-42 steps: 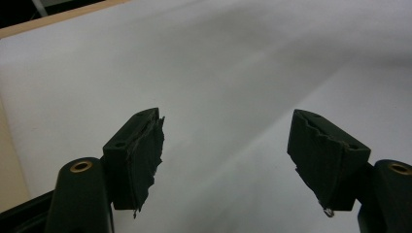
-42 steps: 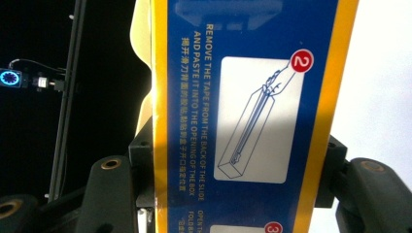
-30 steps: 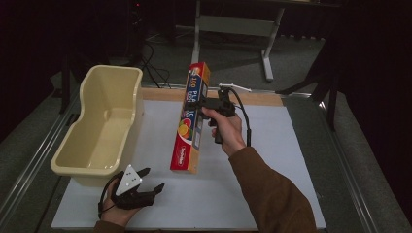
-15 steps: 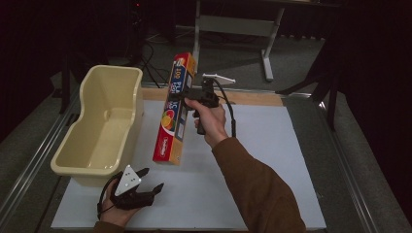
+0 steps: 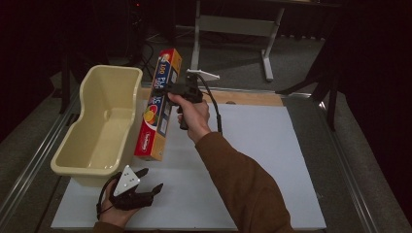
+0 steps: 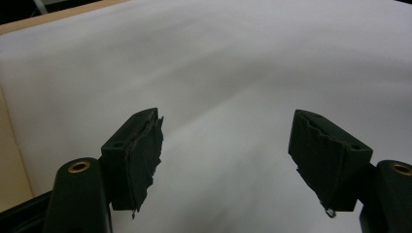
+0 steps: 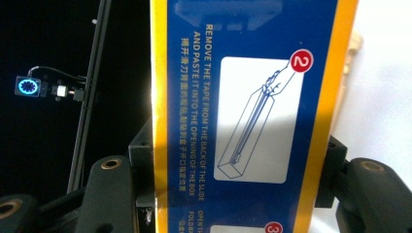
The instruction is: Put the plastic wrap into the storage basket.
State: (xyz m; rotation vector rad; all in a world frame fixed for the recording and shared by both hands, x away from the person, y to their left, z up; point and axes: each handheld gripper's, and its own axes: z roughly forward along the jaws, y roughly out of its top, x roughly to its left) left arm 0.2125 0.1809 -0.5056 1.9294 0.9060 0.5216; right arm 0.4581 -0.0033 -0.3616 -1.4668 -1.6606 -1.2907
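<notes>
Dim dark surroundings, bright white table mat, soft focus, mild glare.

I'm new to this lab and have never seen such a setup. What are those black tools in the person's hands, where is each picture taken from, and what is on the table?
A person works at a table with a hand-held two-jaw black gripper in each hand. The high view looks down from above. There the right gripper is shut on a long blue, orange and yellow cardboard box, held up off the white table sheet beside a cream plastic tub. The left gripper rests near the sheet's front edge. The other two pictures come from cameras riding on the grippers. The left gripper view looks along open jaws with nothing between them, just white sheet. The right gripper view shows the box's printed instructions close up, the box clamped between the jaws.
</notes>
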